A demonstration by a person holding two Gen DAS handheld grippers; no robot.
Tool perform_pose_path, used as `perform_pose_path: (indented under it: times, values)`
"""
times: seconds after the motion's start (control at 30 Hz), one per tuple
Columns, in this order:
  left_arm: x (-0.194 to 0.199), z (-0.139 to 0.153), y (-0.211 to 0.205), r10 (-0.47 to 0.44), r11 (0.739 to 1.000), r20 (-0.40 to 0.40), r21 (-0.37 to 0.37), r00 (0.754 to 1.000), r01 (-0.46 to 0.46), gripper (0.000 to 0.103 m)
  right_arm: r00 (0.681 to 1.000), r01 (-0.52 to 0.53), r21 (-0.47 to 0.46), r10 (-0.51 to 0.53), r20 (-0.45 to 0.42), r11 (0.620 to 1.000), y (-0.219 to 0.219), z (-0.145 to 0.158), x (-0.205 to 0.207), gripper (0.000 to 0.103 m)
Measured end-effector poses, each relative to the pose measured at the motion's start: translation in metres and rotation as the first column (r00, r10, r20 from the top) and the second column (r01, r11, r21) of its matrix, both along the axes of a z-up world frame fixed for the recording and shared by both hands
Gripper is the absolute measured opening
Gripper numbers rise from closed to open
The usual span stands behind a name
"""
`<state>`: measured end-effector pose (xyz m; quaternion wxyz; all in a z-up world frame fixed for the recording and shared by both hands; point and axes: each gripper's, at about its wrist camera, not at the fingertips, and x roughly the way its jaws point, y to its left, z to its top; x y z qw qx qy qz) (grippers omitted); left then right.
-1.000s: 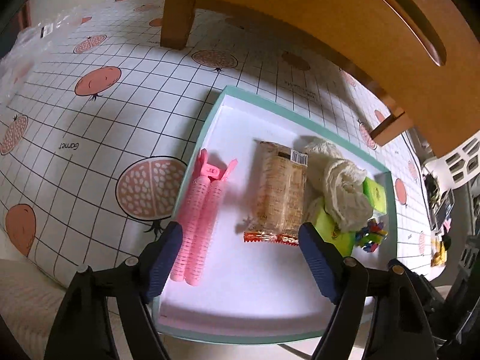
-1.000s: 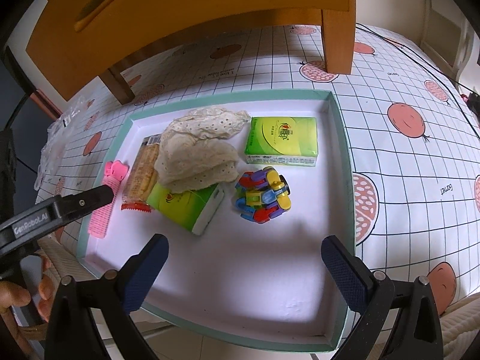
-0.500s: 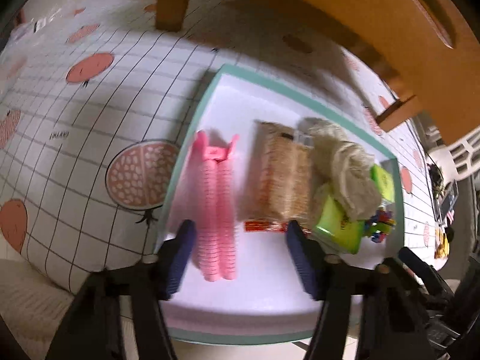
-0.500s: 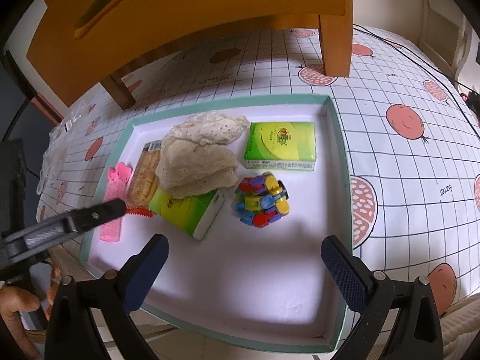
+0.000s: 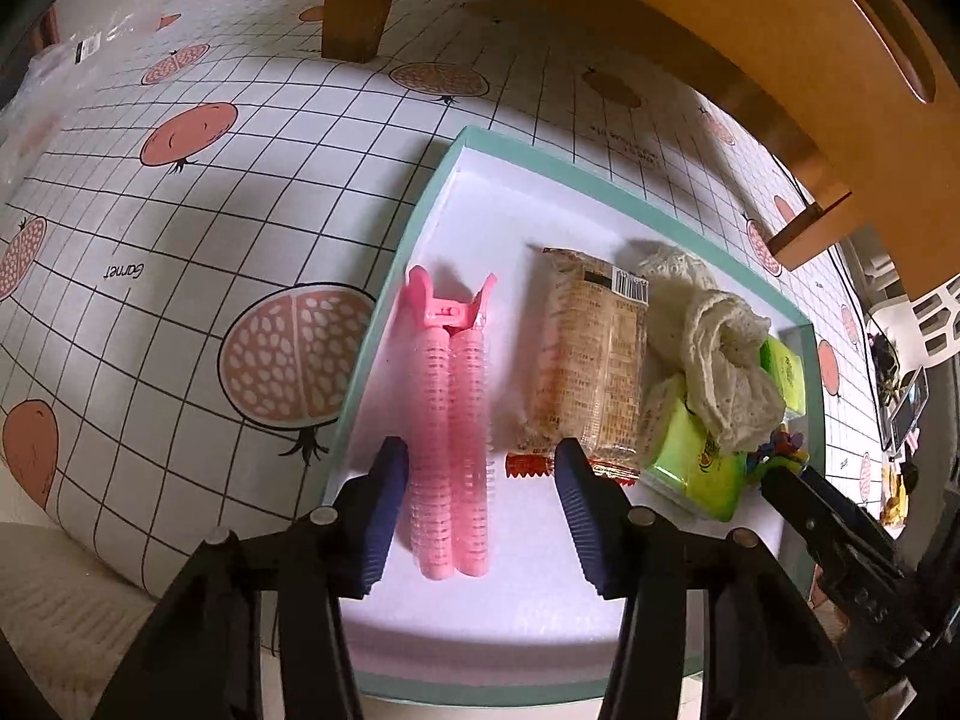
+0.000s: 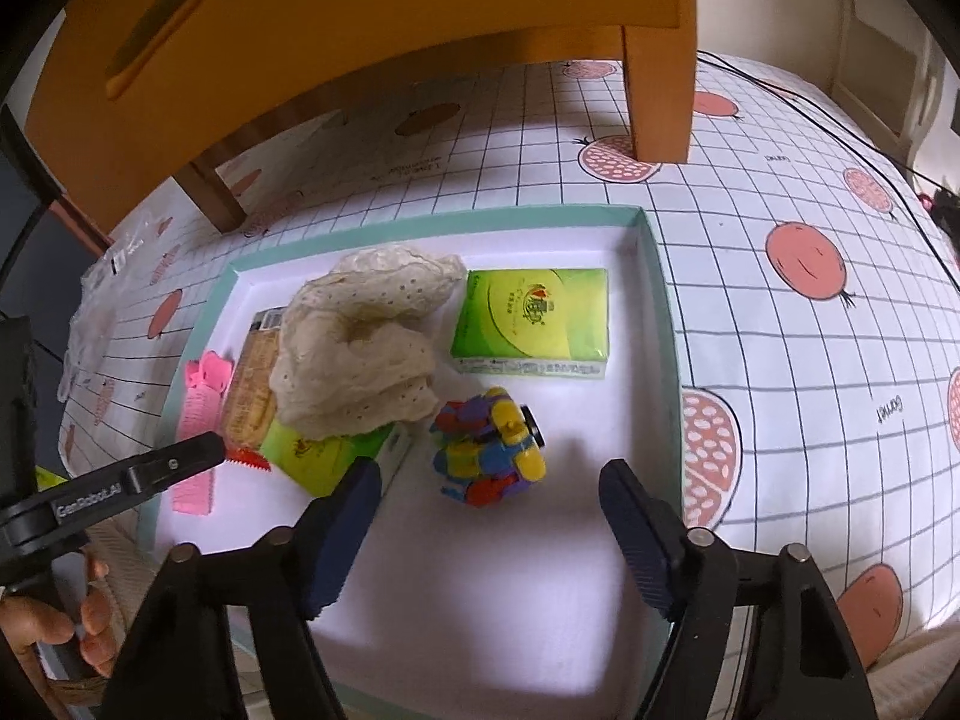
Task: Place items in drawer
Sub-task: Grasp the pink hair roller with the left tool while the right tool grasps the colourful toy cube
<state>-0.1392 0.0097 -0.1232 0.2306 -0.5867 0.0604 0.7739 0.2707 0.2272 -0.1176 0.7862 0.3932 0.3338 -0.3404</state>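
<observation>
The left gripper (image 5: pixel 480 480) hangs low over the near end of a shallow teal-rimmed tray (image 5: pixel 420 204), its jaws parted on either side of the pink hair-roller clip (image 5: pixel 450 420); the left pad sits just beside the clip, the right pad stands apart from it, so nothing is gripped. The clip lies lengthwise near the tray's 9 o'clock edge in the left wrist view. At its 3 o'clock lies a wrapped biscuit packet (image 5: pixel 591 366), then a crumpled cream lace cloth (image 5: pixel 720 360) draped over a green tissue pack (image 5: pixel 690 462).

The right gripper (image 6: pixel 489 516) is spread wide, empty, with the multicoloured toy (image 6: pixel 489 450) just ahead between its fingers. A second green tissue pack (image 6: pixel 534 321) lies flat at the toy's 12 o'clock. The wooden drawer unit (image 6: pixel 360 30) stands beyond the tray on the pomegranate-print tablecloth (image 6: pixel 780 360).
</observation>
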Motion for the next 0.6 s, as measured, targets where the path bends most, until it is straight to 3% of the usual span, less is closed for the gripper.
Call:
perform_pose_path:
  times: [0.2, 0.27, 0.6]
  values:
    - [0.001, 0.000, -0.001, -0.009, 1.000, -0.002, 0.000, 1.000, 0.009, 0.052, 1.000, 0.009, 0.015, -0.009, -0.009, 1.000, -0.008, -0.009, 0.006, 0.055]
    - [0.001, 0.000, 0.000, -0.010, 1.000, -0.005, -0.002, 1.000, 0.010, 0.052, 1.000, 0.013, 0.022, -0.013, -0.010, 1.000, -0.008, -0.011, 0.005, 0.043]
    - [0.002, 0.000, 0.000, -0.014, 1.000, -0.018, -0.004, 1.000, 0.014, 0.049, 0.997, 0.069, 0.052, -0.069, 0.017, 0.996, -0.004, -0.011, -0.004, 0.039]
